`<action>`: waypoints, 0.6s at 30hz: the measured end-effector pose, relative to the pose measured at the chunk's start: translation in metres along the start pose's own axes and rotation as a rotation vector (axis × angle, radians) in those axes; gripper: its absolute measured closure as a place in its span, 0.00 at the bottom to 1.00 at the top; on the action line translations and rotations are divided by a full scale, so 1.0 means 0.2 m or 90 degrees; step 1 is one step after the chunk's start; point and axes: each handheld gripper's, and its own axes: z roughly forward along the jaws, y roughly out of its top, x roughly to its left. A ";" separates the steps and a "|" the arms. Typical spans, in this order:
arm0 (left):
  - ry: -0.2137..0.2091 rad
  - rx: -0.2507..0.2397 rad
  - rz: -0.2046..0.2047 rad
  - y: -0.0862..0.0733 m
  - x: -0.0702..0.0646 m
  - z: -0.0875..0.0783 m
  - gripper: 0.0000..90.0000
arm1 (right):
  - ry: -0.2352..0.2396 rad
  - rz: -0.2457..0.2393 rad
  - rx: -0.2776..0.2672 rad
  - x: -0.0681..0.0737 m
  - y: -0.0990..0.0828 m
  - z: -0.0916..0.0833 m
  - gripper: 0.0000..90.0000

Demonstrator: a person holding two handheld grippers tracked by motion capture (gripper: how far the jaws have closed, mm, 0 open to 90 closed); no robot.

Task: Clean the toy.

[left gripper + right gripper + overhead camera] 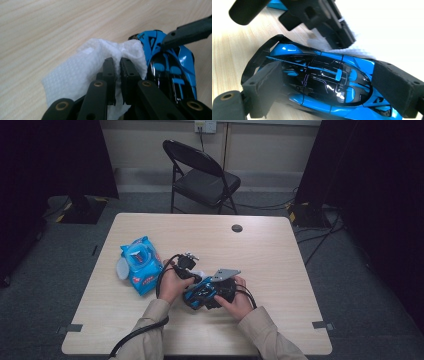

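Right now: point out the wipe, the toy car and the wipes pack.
wipe (82,65), left gripper view, on its textured middle left of the jaws.
toy car (324,80), right gripper view, on its glossy black roof.
wipes pack (141,265), high view, on its blue top face.

no text can be read; the blue wipes pack has red marks (too small to read).

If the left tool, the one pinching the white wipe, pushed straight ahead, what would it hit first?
Probably the tabletop. The left tool is shut on the white wipe and points past it at bare wood; the blue toy car sits just to its side, though depth is hard to judge.
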 end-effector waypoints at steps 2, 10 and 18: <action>-0.001 0.005 0.001 -0.02 0.00 -0.02 0.93 | 0.000 0.000 0.000 0.00 0.00 0.00 0.11; -0.002 0.015 -0.002 -0.08 0.02 -0.07 0.93 | 0.001 0.000 0.001 0.00 0.00 0.00 0.11; 0.000 0.024 0.000 -0.12 0.03 -0.12 0.93 | 0.001 0.000 0.000 0.00 0.00 0.00 0.11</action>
